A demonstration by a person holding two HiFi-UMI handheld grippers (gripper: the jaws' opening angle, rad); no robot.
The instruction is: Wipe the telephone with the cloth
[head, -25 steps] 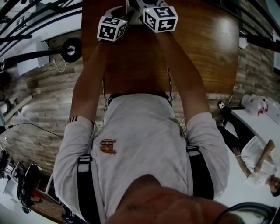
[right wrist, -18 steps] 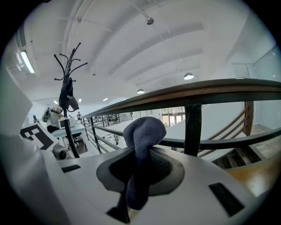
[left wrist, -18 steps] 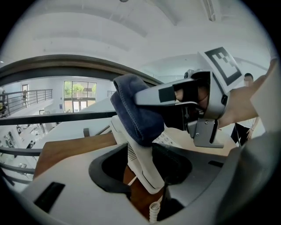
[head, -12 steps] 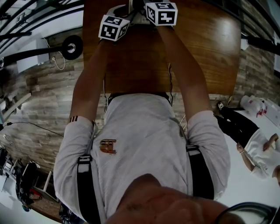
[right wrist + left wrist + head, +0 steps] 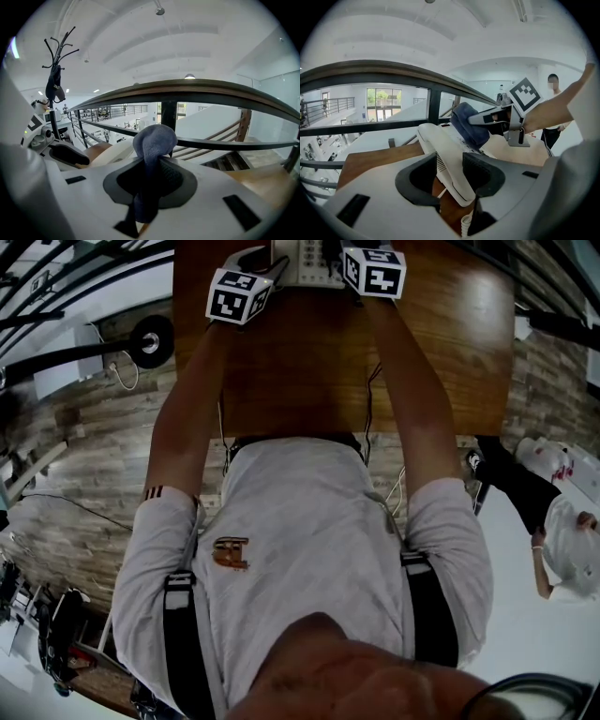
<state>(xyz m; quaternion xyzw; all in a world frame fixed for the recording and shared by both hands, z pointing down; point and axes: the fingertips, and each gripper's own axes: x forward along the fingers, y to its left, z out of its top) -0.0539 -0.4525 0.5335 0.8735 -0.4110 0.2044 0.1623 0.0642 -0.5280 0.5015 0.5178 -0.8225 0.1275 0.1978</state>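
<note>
- Left gripper [image 5: 451, 174]: fingers clenched on either side of a white plastic telephone handset [image 5: 435, 139], one dark pad on each flank.
- Handset: gripped near one end and slanting away from the camera. A coiled white cord [image 5: 467, 226] hangs below it.
- Right gripper [image 5: 151, 174]: fingers clamped on a blue fabric cloth [image 5: 153, 139]. A rounded wad bulges beyond the fingertips and a loose tail hangs down behind them.
- Cloth: in the left gripper view, the wad rests against the key panel of the white desk telephone base [image 5: 306, 268], just beside the handset.
- Telephone base: at the far edge of the brown wooden tabletop [image 5: 281, 371], between the two marker cubes in the head view.
- Both grippers are near each other over the telephone, with the person's arms stretched forward.
</note>
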